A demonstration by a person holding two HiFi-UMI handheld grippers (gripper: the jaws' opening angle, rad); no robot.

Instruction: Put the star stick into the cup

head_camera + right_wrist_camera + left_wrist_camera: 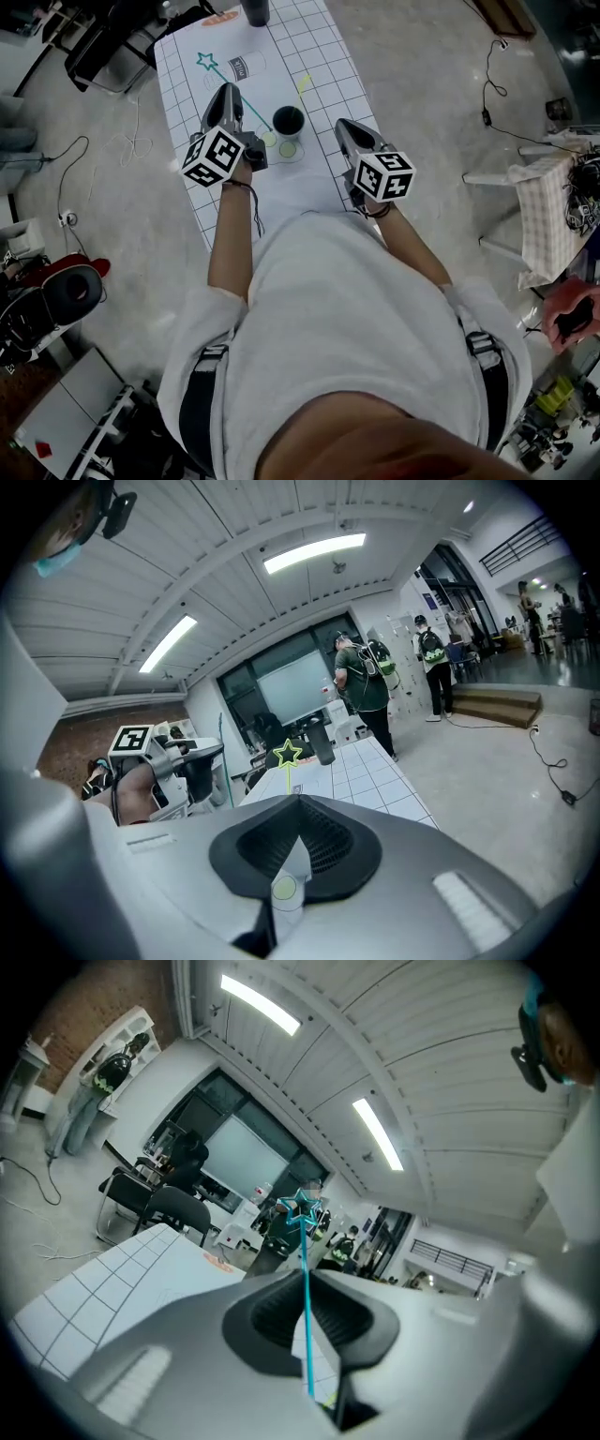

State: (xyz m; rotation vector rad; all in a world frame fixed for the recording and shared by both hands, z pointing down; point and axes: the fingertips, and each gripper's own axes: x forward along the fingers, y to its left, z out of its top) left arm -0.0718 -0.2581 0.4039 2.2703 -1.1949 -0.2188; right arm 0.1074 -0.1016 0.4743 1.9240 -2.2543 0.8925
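Note:
A teal star stick (240, 100) lies slantwise over the white grid table (323, 56), its star (206, 61) toward the far left. My left gripper (225, 91) is shut on it; in the left gripper view the teal star stick (306, 1316) runs up the seam of the left gripper (305, 1274) to its star (302, 1206). A dark cup (288, 120) stands just right of that gripper. My right gripper (343, 125) hovers right of the cup, shut with nothing in it. In the right gripper view, a yellow-green star stick (286, 754) shows beyond the right gripper (298, 799).
A yellow-green stick (302, 86) lies behind the dark cup. A clear labelled cup (242, 67) and a dark cylinder (255, 11) stand farther back. Small round green-topped pieces (288, 148) sit near the cup. Chairs, cables and a cloth-covered stand (544, 211) surround the table.

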